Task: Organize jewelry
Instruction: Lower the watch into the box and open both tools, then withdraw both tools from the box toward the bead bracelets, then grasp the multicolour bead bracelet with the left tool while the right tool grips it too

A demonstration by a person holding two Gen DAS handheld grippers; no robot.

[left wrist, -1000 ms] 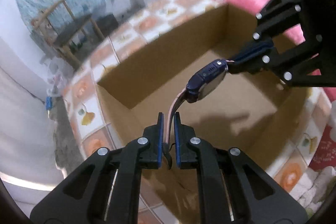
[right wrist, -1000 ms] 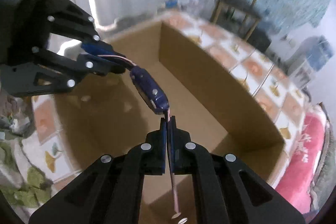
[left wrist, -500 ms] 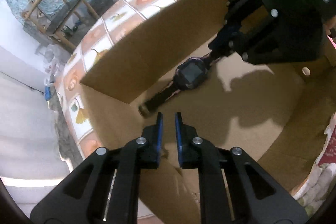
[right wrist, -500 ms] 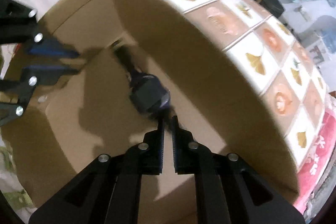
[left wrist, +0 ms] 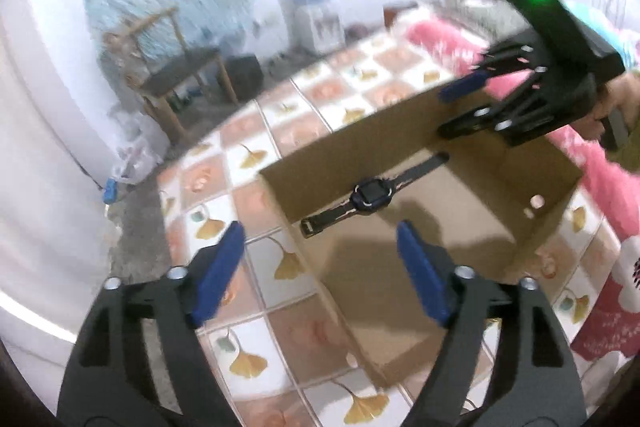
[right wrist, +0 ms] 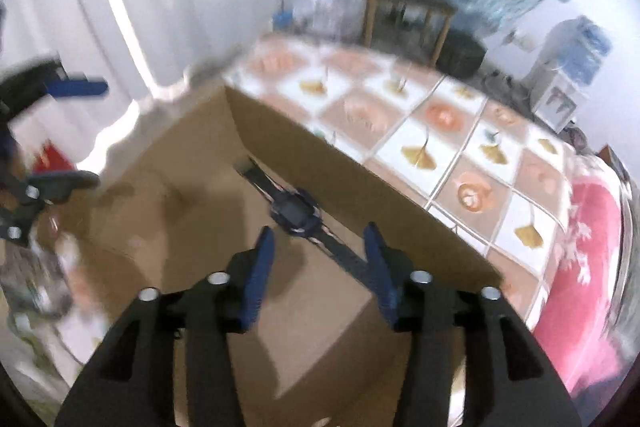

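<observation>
The watch (left wrist: 370, 193) lies flat on the cardboard box (left wrist: 460, 227) floor, along its far wall. Both the left tongs (left wrist: 320, 269) and right tongs (right wrist: 320, 259) are opening above it, empty, touching nothing.

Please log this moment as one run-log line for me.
watch: flat in cardboard box | left gripper: opening, empty | right gripper: opening, empty

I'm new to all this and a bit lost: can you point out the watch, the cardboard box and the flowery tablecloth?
watch (left wrist: 373, 191): left wrist view, on its dark square face.
cardboard box (left wrist: 348, 143): left wrist view, on the inside of its far wall.
tablecloth (right wrist: 444, 115): right wrist view, on a tile with an orange flower, beyond the box.
</observation>
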